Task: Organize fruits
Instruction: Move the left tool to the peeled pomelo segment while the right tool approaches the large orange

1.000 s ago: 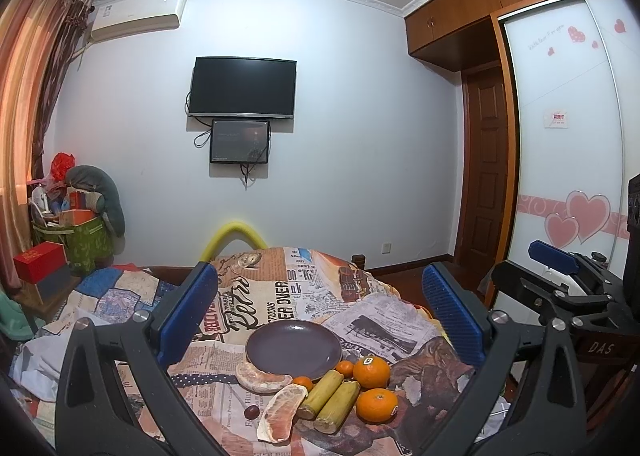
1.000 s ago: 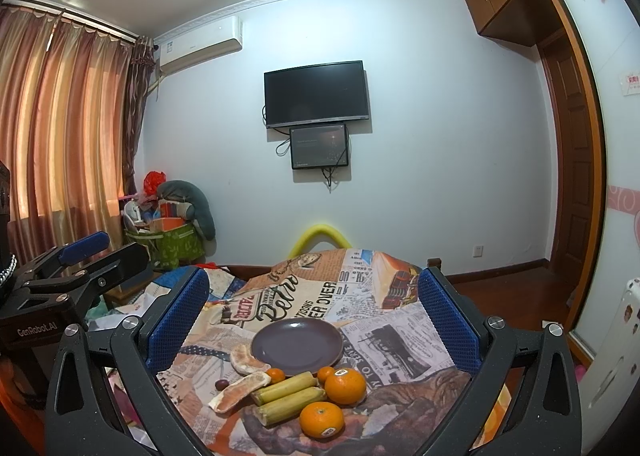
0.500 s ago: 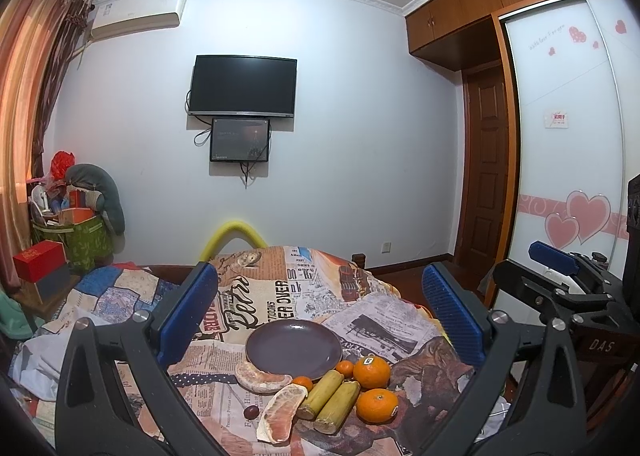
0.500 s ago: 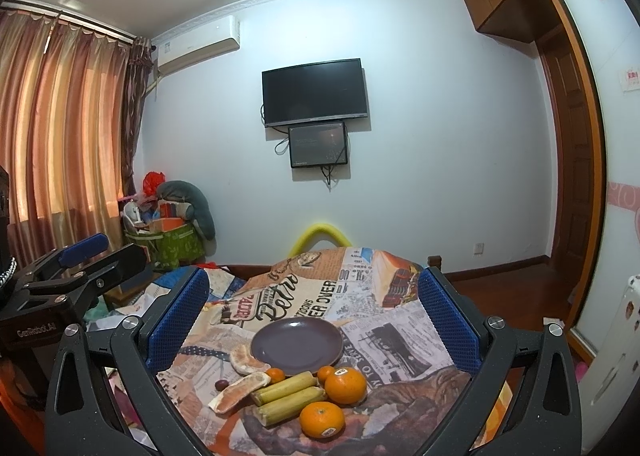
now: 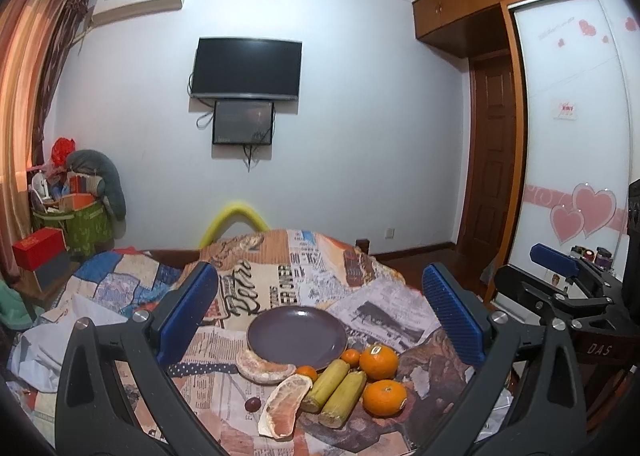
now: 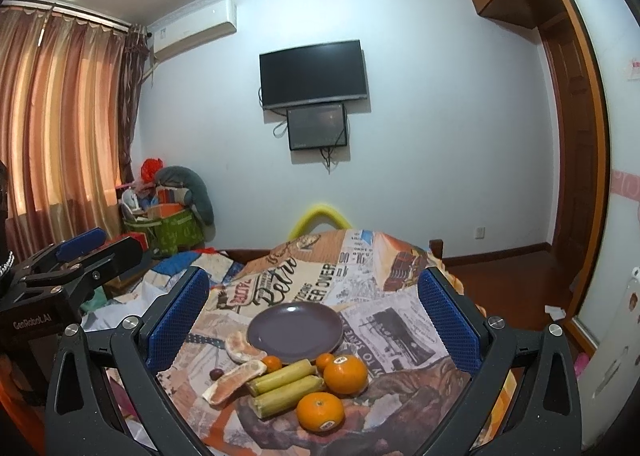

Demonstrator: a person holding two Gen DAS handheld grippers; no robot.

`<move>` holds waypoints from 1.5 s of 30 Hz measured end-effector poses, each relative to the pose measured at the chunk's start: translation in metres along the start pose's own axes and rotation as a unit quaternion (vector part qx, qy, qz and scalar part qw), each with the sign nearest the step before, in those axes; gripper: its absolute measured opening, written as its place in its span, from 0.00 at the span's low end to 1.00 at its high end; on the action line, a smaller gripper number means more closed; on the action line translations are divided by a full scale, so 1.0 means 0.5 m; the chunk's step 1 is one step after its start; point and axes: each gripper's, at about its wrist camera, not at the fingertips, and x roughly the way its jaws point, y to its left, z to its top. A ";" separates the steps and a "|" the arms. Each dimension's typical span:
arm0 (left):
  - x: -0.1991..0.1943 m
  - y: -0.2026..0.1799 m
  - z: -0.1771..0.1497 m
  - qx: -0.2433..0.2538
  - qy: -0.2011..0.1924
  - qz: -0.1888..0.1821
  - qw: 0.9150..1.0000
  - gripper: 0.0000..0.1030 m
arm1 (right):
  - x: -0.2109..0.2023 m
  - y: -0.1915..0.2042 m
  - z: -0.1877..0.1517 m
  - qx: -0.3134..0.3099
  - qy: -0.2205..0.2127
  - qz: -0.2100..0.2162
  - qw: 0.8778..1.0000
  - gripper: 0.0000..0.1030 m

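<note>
Fruit [image 5: 383, 396] beside the plate [image 5: 296, 336] is unmoved since earlier, both grippers' fingers [image 5: 187, 311] [image 6: 444, 320] still wide, holding nothing.

Two oranges [image 6: 345, 372], sugarcane pieces [image 6: 285, 372] and pomelo segments [image 6: 234, 376] lie beside an empty purple plate [image 6: 295, 328].

Home bedroom: wall television [image 5: 247, 68], wardrobe [image 5: 576, 127]
</note>
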 end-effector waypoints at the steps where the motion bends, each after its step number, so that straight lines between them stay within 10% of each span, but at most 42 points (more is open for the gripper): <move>1: 0.010 0.004 -0.004 -0.001 0.007 0.003 1.000 1.00 | 0.004 -0.003 -0.005 0.000 0.005 0.000 1.000 1.00; 19: 0.226 0.117 -0.180 -0.022 0.202 0.035 0.979 0.99 | 0.171 -0.068 -0.152 0.014 0.196 0.000 0.980 1.00; 31: 0.317 0.139 -0.315 -0.054 0.326 0.001 0.944 0.72 | 0.247 -0.073 -0.257 0.035 0.305 0.045 0.951 0.86; 45: 0.367 0.132 -0.360 -0.060 0.369 -0.034 0.927 0.54 | 0.287 -0.065 -0.301 0.056 0.355 0.084 0.930 0.67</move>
